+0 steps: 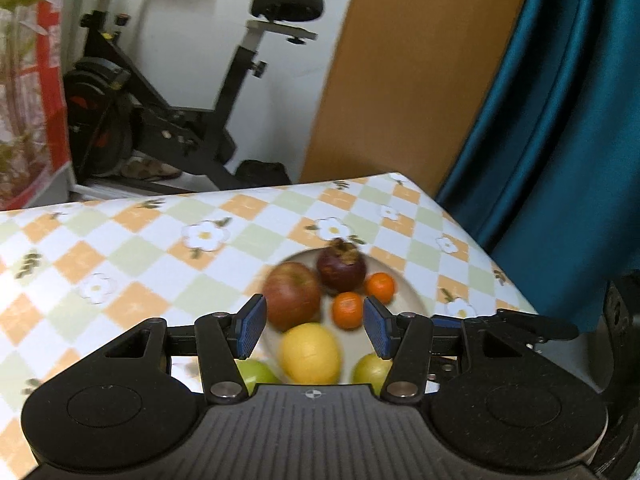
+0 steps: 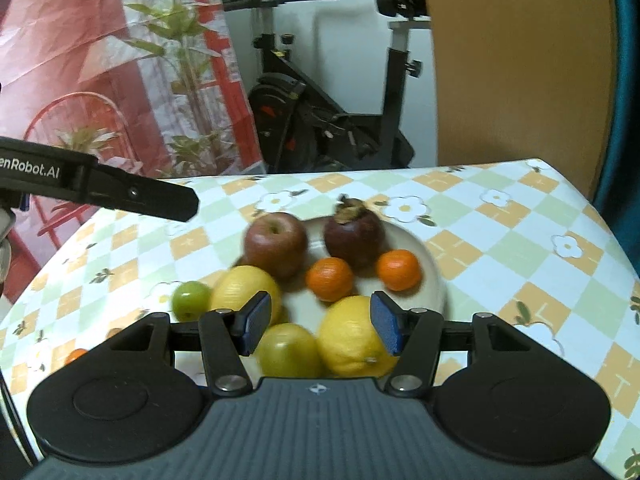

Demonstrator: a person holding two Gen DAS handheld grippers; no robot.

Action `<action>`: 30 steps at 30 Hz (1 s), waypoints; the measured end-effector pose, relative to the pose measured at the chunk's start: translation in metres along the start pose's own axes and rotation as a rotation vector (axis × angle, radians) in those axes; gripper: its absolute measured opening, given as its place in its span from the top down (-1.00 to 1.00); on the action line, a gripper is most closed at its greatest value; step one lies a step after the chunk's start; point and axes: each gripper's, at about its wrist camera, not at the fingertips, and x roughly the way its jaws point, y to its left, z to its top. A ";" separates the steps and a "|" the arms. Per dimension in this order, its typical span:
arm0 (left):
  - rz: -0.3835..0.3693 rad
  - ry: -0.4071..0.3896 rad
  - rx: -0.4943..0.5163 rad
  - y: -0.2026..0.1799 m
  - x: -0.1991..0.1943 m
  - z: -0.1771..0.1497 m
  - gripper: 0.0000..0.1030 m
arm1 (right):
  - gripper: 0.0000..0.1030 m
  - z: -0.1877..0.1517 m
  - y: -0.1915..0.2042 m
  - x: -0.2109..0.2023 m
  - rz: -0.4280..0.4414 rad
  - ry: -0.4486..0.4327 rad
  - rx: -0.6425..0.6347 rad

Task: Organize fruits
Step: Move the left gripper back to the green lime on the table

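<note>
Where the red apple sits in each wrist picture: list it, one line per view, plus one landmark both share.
Left wrist view: red apple just left of centre, on the white plate, above the left blue pad.
Right wrist view: red apple left of centre, at the plate's far-left edge.
Shared landmark: the dark purple fruit right of the apple.

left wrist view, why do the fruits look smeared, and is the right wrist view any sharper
Left wrist view: motion blur smears the red apple, the lemon and the plate, while the gripper's own fingers stay crisp. Right wrist view: milder blur, so the red apple and tangerines read clearer; the fisheye bends the table edge in both.
</note>
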 end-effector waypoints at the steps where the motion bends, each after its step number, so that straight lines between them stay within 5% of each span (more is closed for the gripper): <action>1: 0.009 -0.001 -0.001 0.006 -0.005 -0.002 -0.07 | -0.15 0.000 0.005 0.000 0.008 -0.001 -0.006; 11: 0.077 -0.004 -0.066 0.058 -0.031 -0.021 -0.07 | -0.15 -0.006 0.059 0.009 0.106 0.015 -0.117; 18: 0.083 0.019 -0.093 0.072 -0.011 -0.026 0.02 | -0.14 -0.015 0.081 0.022 0.139 0.050 -0.180; 30: -0.043 0.073 -0.146 0.069 0.064 -0.026 0.12 | -0.14 -0.020 0.079 0.026 0.125 0.075 -0.188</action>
